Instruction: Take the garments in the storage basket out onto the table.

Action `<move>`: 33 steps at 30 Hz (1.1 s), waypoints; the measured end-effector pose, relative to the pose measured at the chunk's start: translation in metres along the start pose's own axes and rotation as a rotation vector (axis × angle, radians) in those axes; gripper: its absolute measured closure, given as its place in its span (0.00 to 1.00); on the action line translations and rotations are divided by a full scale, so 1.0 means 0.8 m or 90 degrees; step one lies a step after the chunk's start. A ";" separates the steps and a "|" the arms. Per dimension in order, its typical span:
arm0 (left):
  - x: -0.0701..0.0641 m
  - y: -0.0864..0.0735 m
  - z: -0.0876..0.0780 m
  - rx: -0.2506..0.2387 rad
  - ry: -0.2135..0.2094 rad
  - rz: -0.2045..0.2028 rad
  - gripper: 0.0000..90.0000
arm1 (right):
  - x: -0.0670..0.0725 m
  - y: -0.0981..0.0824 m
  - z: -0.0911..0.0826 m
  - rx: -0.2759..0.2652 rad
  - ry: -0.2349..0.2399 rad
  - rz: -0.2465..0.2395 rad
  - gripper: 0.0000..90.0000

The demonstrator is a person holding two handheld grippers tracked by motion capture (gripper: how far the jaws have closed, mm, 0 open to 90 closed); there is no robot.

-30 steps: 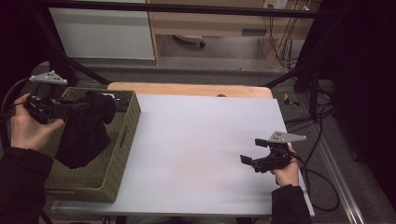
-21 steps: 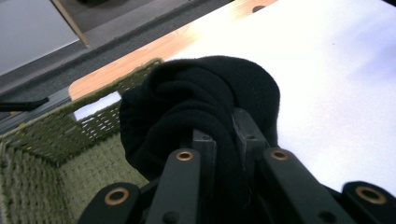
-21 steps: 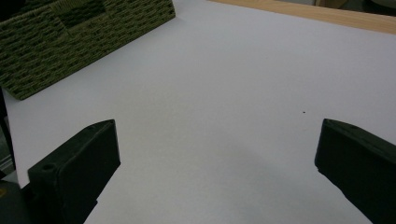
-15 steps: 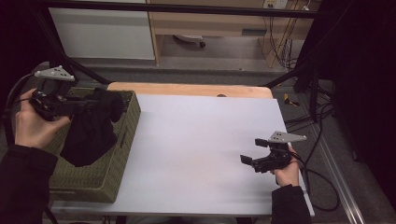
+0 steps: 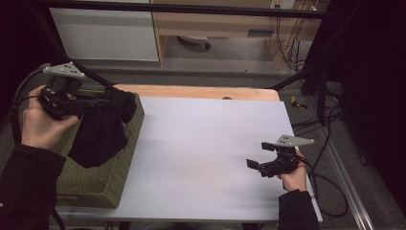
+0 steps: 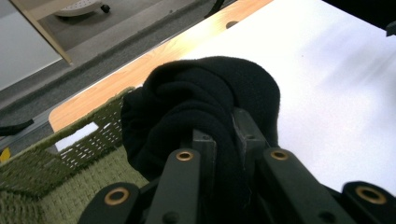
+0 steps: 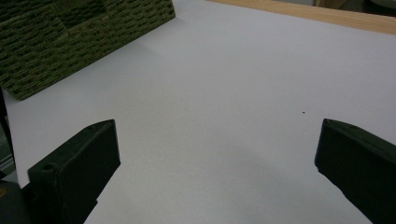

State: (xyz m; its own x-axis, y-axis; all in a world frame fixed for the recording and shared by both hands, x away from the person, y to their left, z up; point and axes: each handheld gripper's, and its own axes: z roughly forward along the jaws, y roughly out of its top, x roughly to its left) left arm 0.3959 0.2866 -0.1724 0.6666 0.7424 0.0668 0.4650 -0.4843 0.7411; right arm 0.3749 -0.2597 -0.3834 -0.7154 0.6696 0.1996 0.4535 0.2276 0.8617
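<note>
A rectangular woven basket (image 5: 103, 182) of coarse olive-green fibre is seen at the left end of the table (image 5: 206, 143), its walls ribbed with a tight, brick-like weave and a pale slot visible in one wall in the left gripper view. What lies on its floor cannot be told, since the opening is largely covered by a black cloth (image 5: 98, 136) that is held above it. The cloth is of soft, matte, fleece-like fabric; it is bunched into a rounded lump at the top and hangs down in a loose fold over the basket's interior and near rim. The left gripper (image 5: 103, 103) is clamped on the bunched top of this cloth, its two black jaws drawn close together with fabric pressed between them. The right gripper (image 5: 256, 165) is held low over the table's right side, well apart from the basket, with its jaws spread wide and nothing between them. The tabletop is covered by a smooth, flat white sheet, and a strip of light wood is exposed along its far edge.
</note>
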 end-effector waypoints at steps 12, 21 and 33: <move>-0.023 0.021 0.011 -0.005 -0.028 0.025 0.91 | 0.000 0.000 0.001 0.001 0.000 -0.002 0.01; -0.038 0.033 0.023 -0.007 -0.047 0.040 0.91 | 0.000 0.000 0.000 0.000 0.001 0.000 0.01; -0.057 0.046 0.040 -0.009 -0.073 0.052 0.91 | 0.000 0.000 0.000 0.001 0.000 -0.001 0.01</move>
State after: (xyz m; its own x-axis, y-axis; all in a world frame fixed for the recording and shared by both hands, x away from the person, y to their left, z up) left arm 0.4011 0.2200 -0.1701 0.7647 0.6423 0.0514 0.3982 -0.5338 0.7460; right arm 0.3749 -0.2599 -0.3834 -0.7161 0.6690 0.1989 0.4537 0.2296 0.8611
